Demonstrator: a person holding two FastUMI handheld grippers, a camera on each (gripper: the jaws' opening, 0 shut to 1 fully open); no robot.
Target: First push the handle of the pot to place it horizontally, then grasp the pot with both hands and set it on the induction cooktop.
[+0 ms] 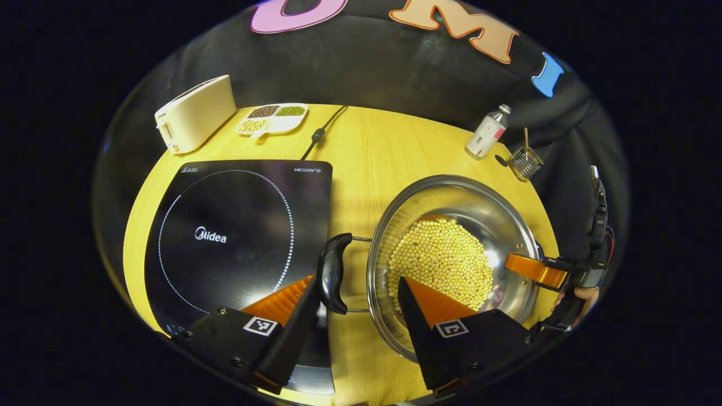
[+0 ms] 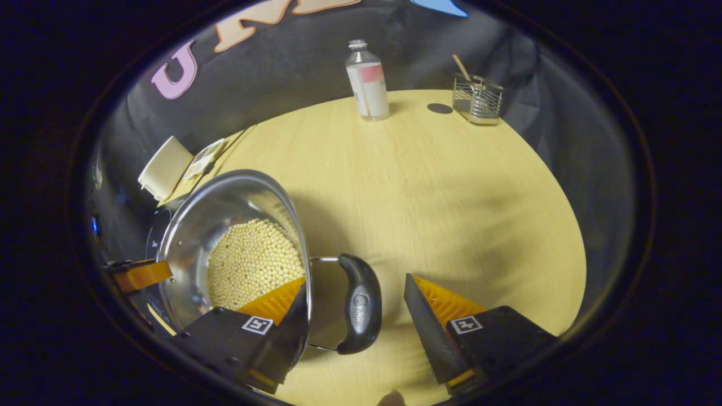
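In the left gripper view, the left gripper (image 1: 356,293) stands open, its fingers straddling the near black handle (image 1: 333,273) and rim of the steel pot (image 1: 496,214), one finger over the induction cooktop (image 1: 237,225), the other inside the pot above the pale beans (image 1: 443,259). The pot sits on the wooden table (image 1: 372,152) just beside the cooktop's right edge. At the table's far edge stand a toaster (image 1: 194,113), a divided dish (image 1: 273,117), a bottle (image 1: 488,132) and a wire basket (image 1: 525,162). In the right gripper view, the right gripper (image 2: 355,310) is open too, fingers either side of the other handle (image 2: 361,304), one inside the pot (image 2: 225,197), neither pressing it.
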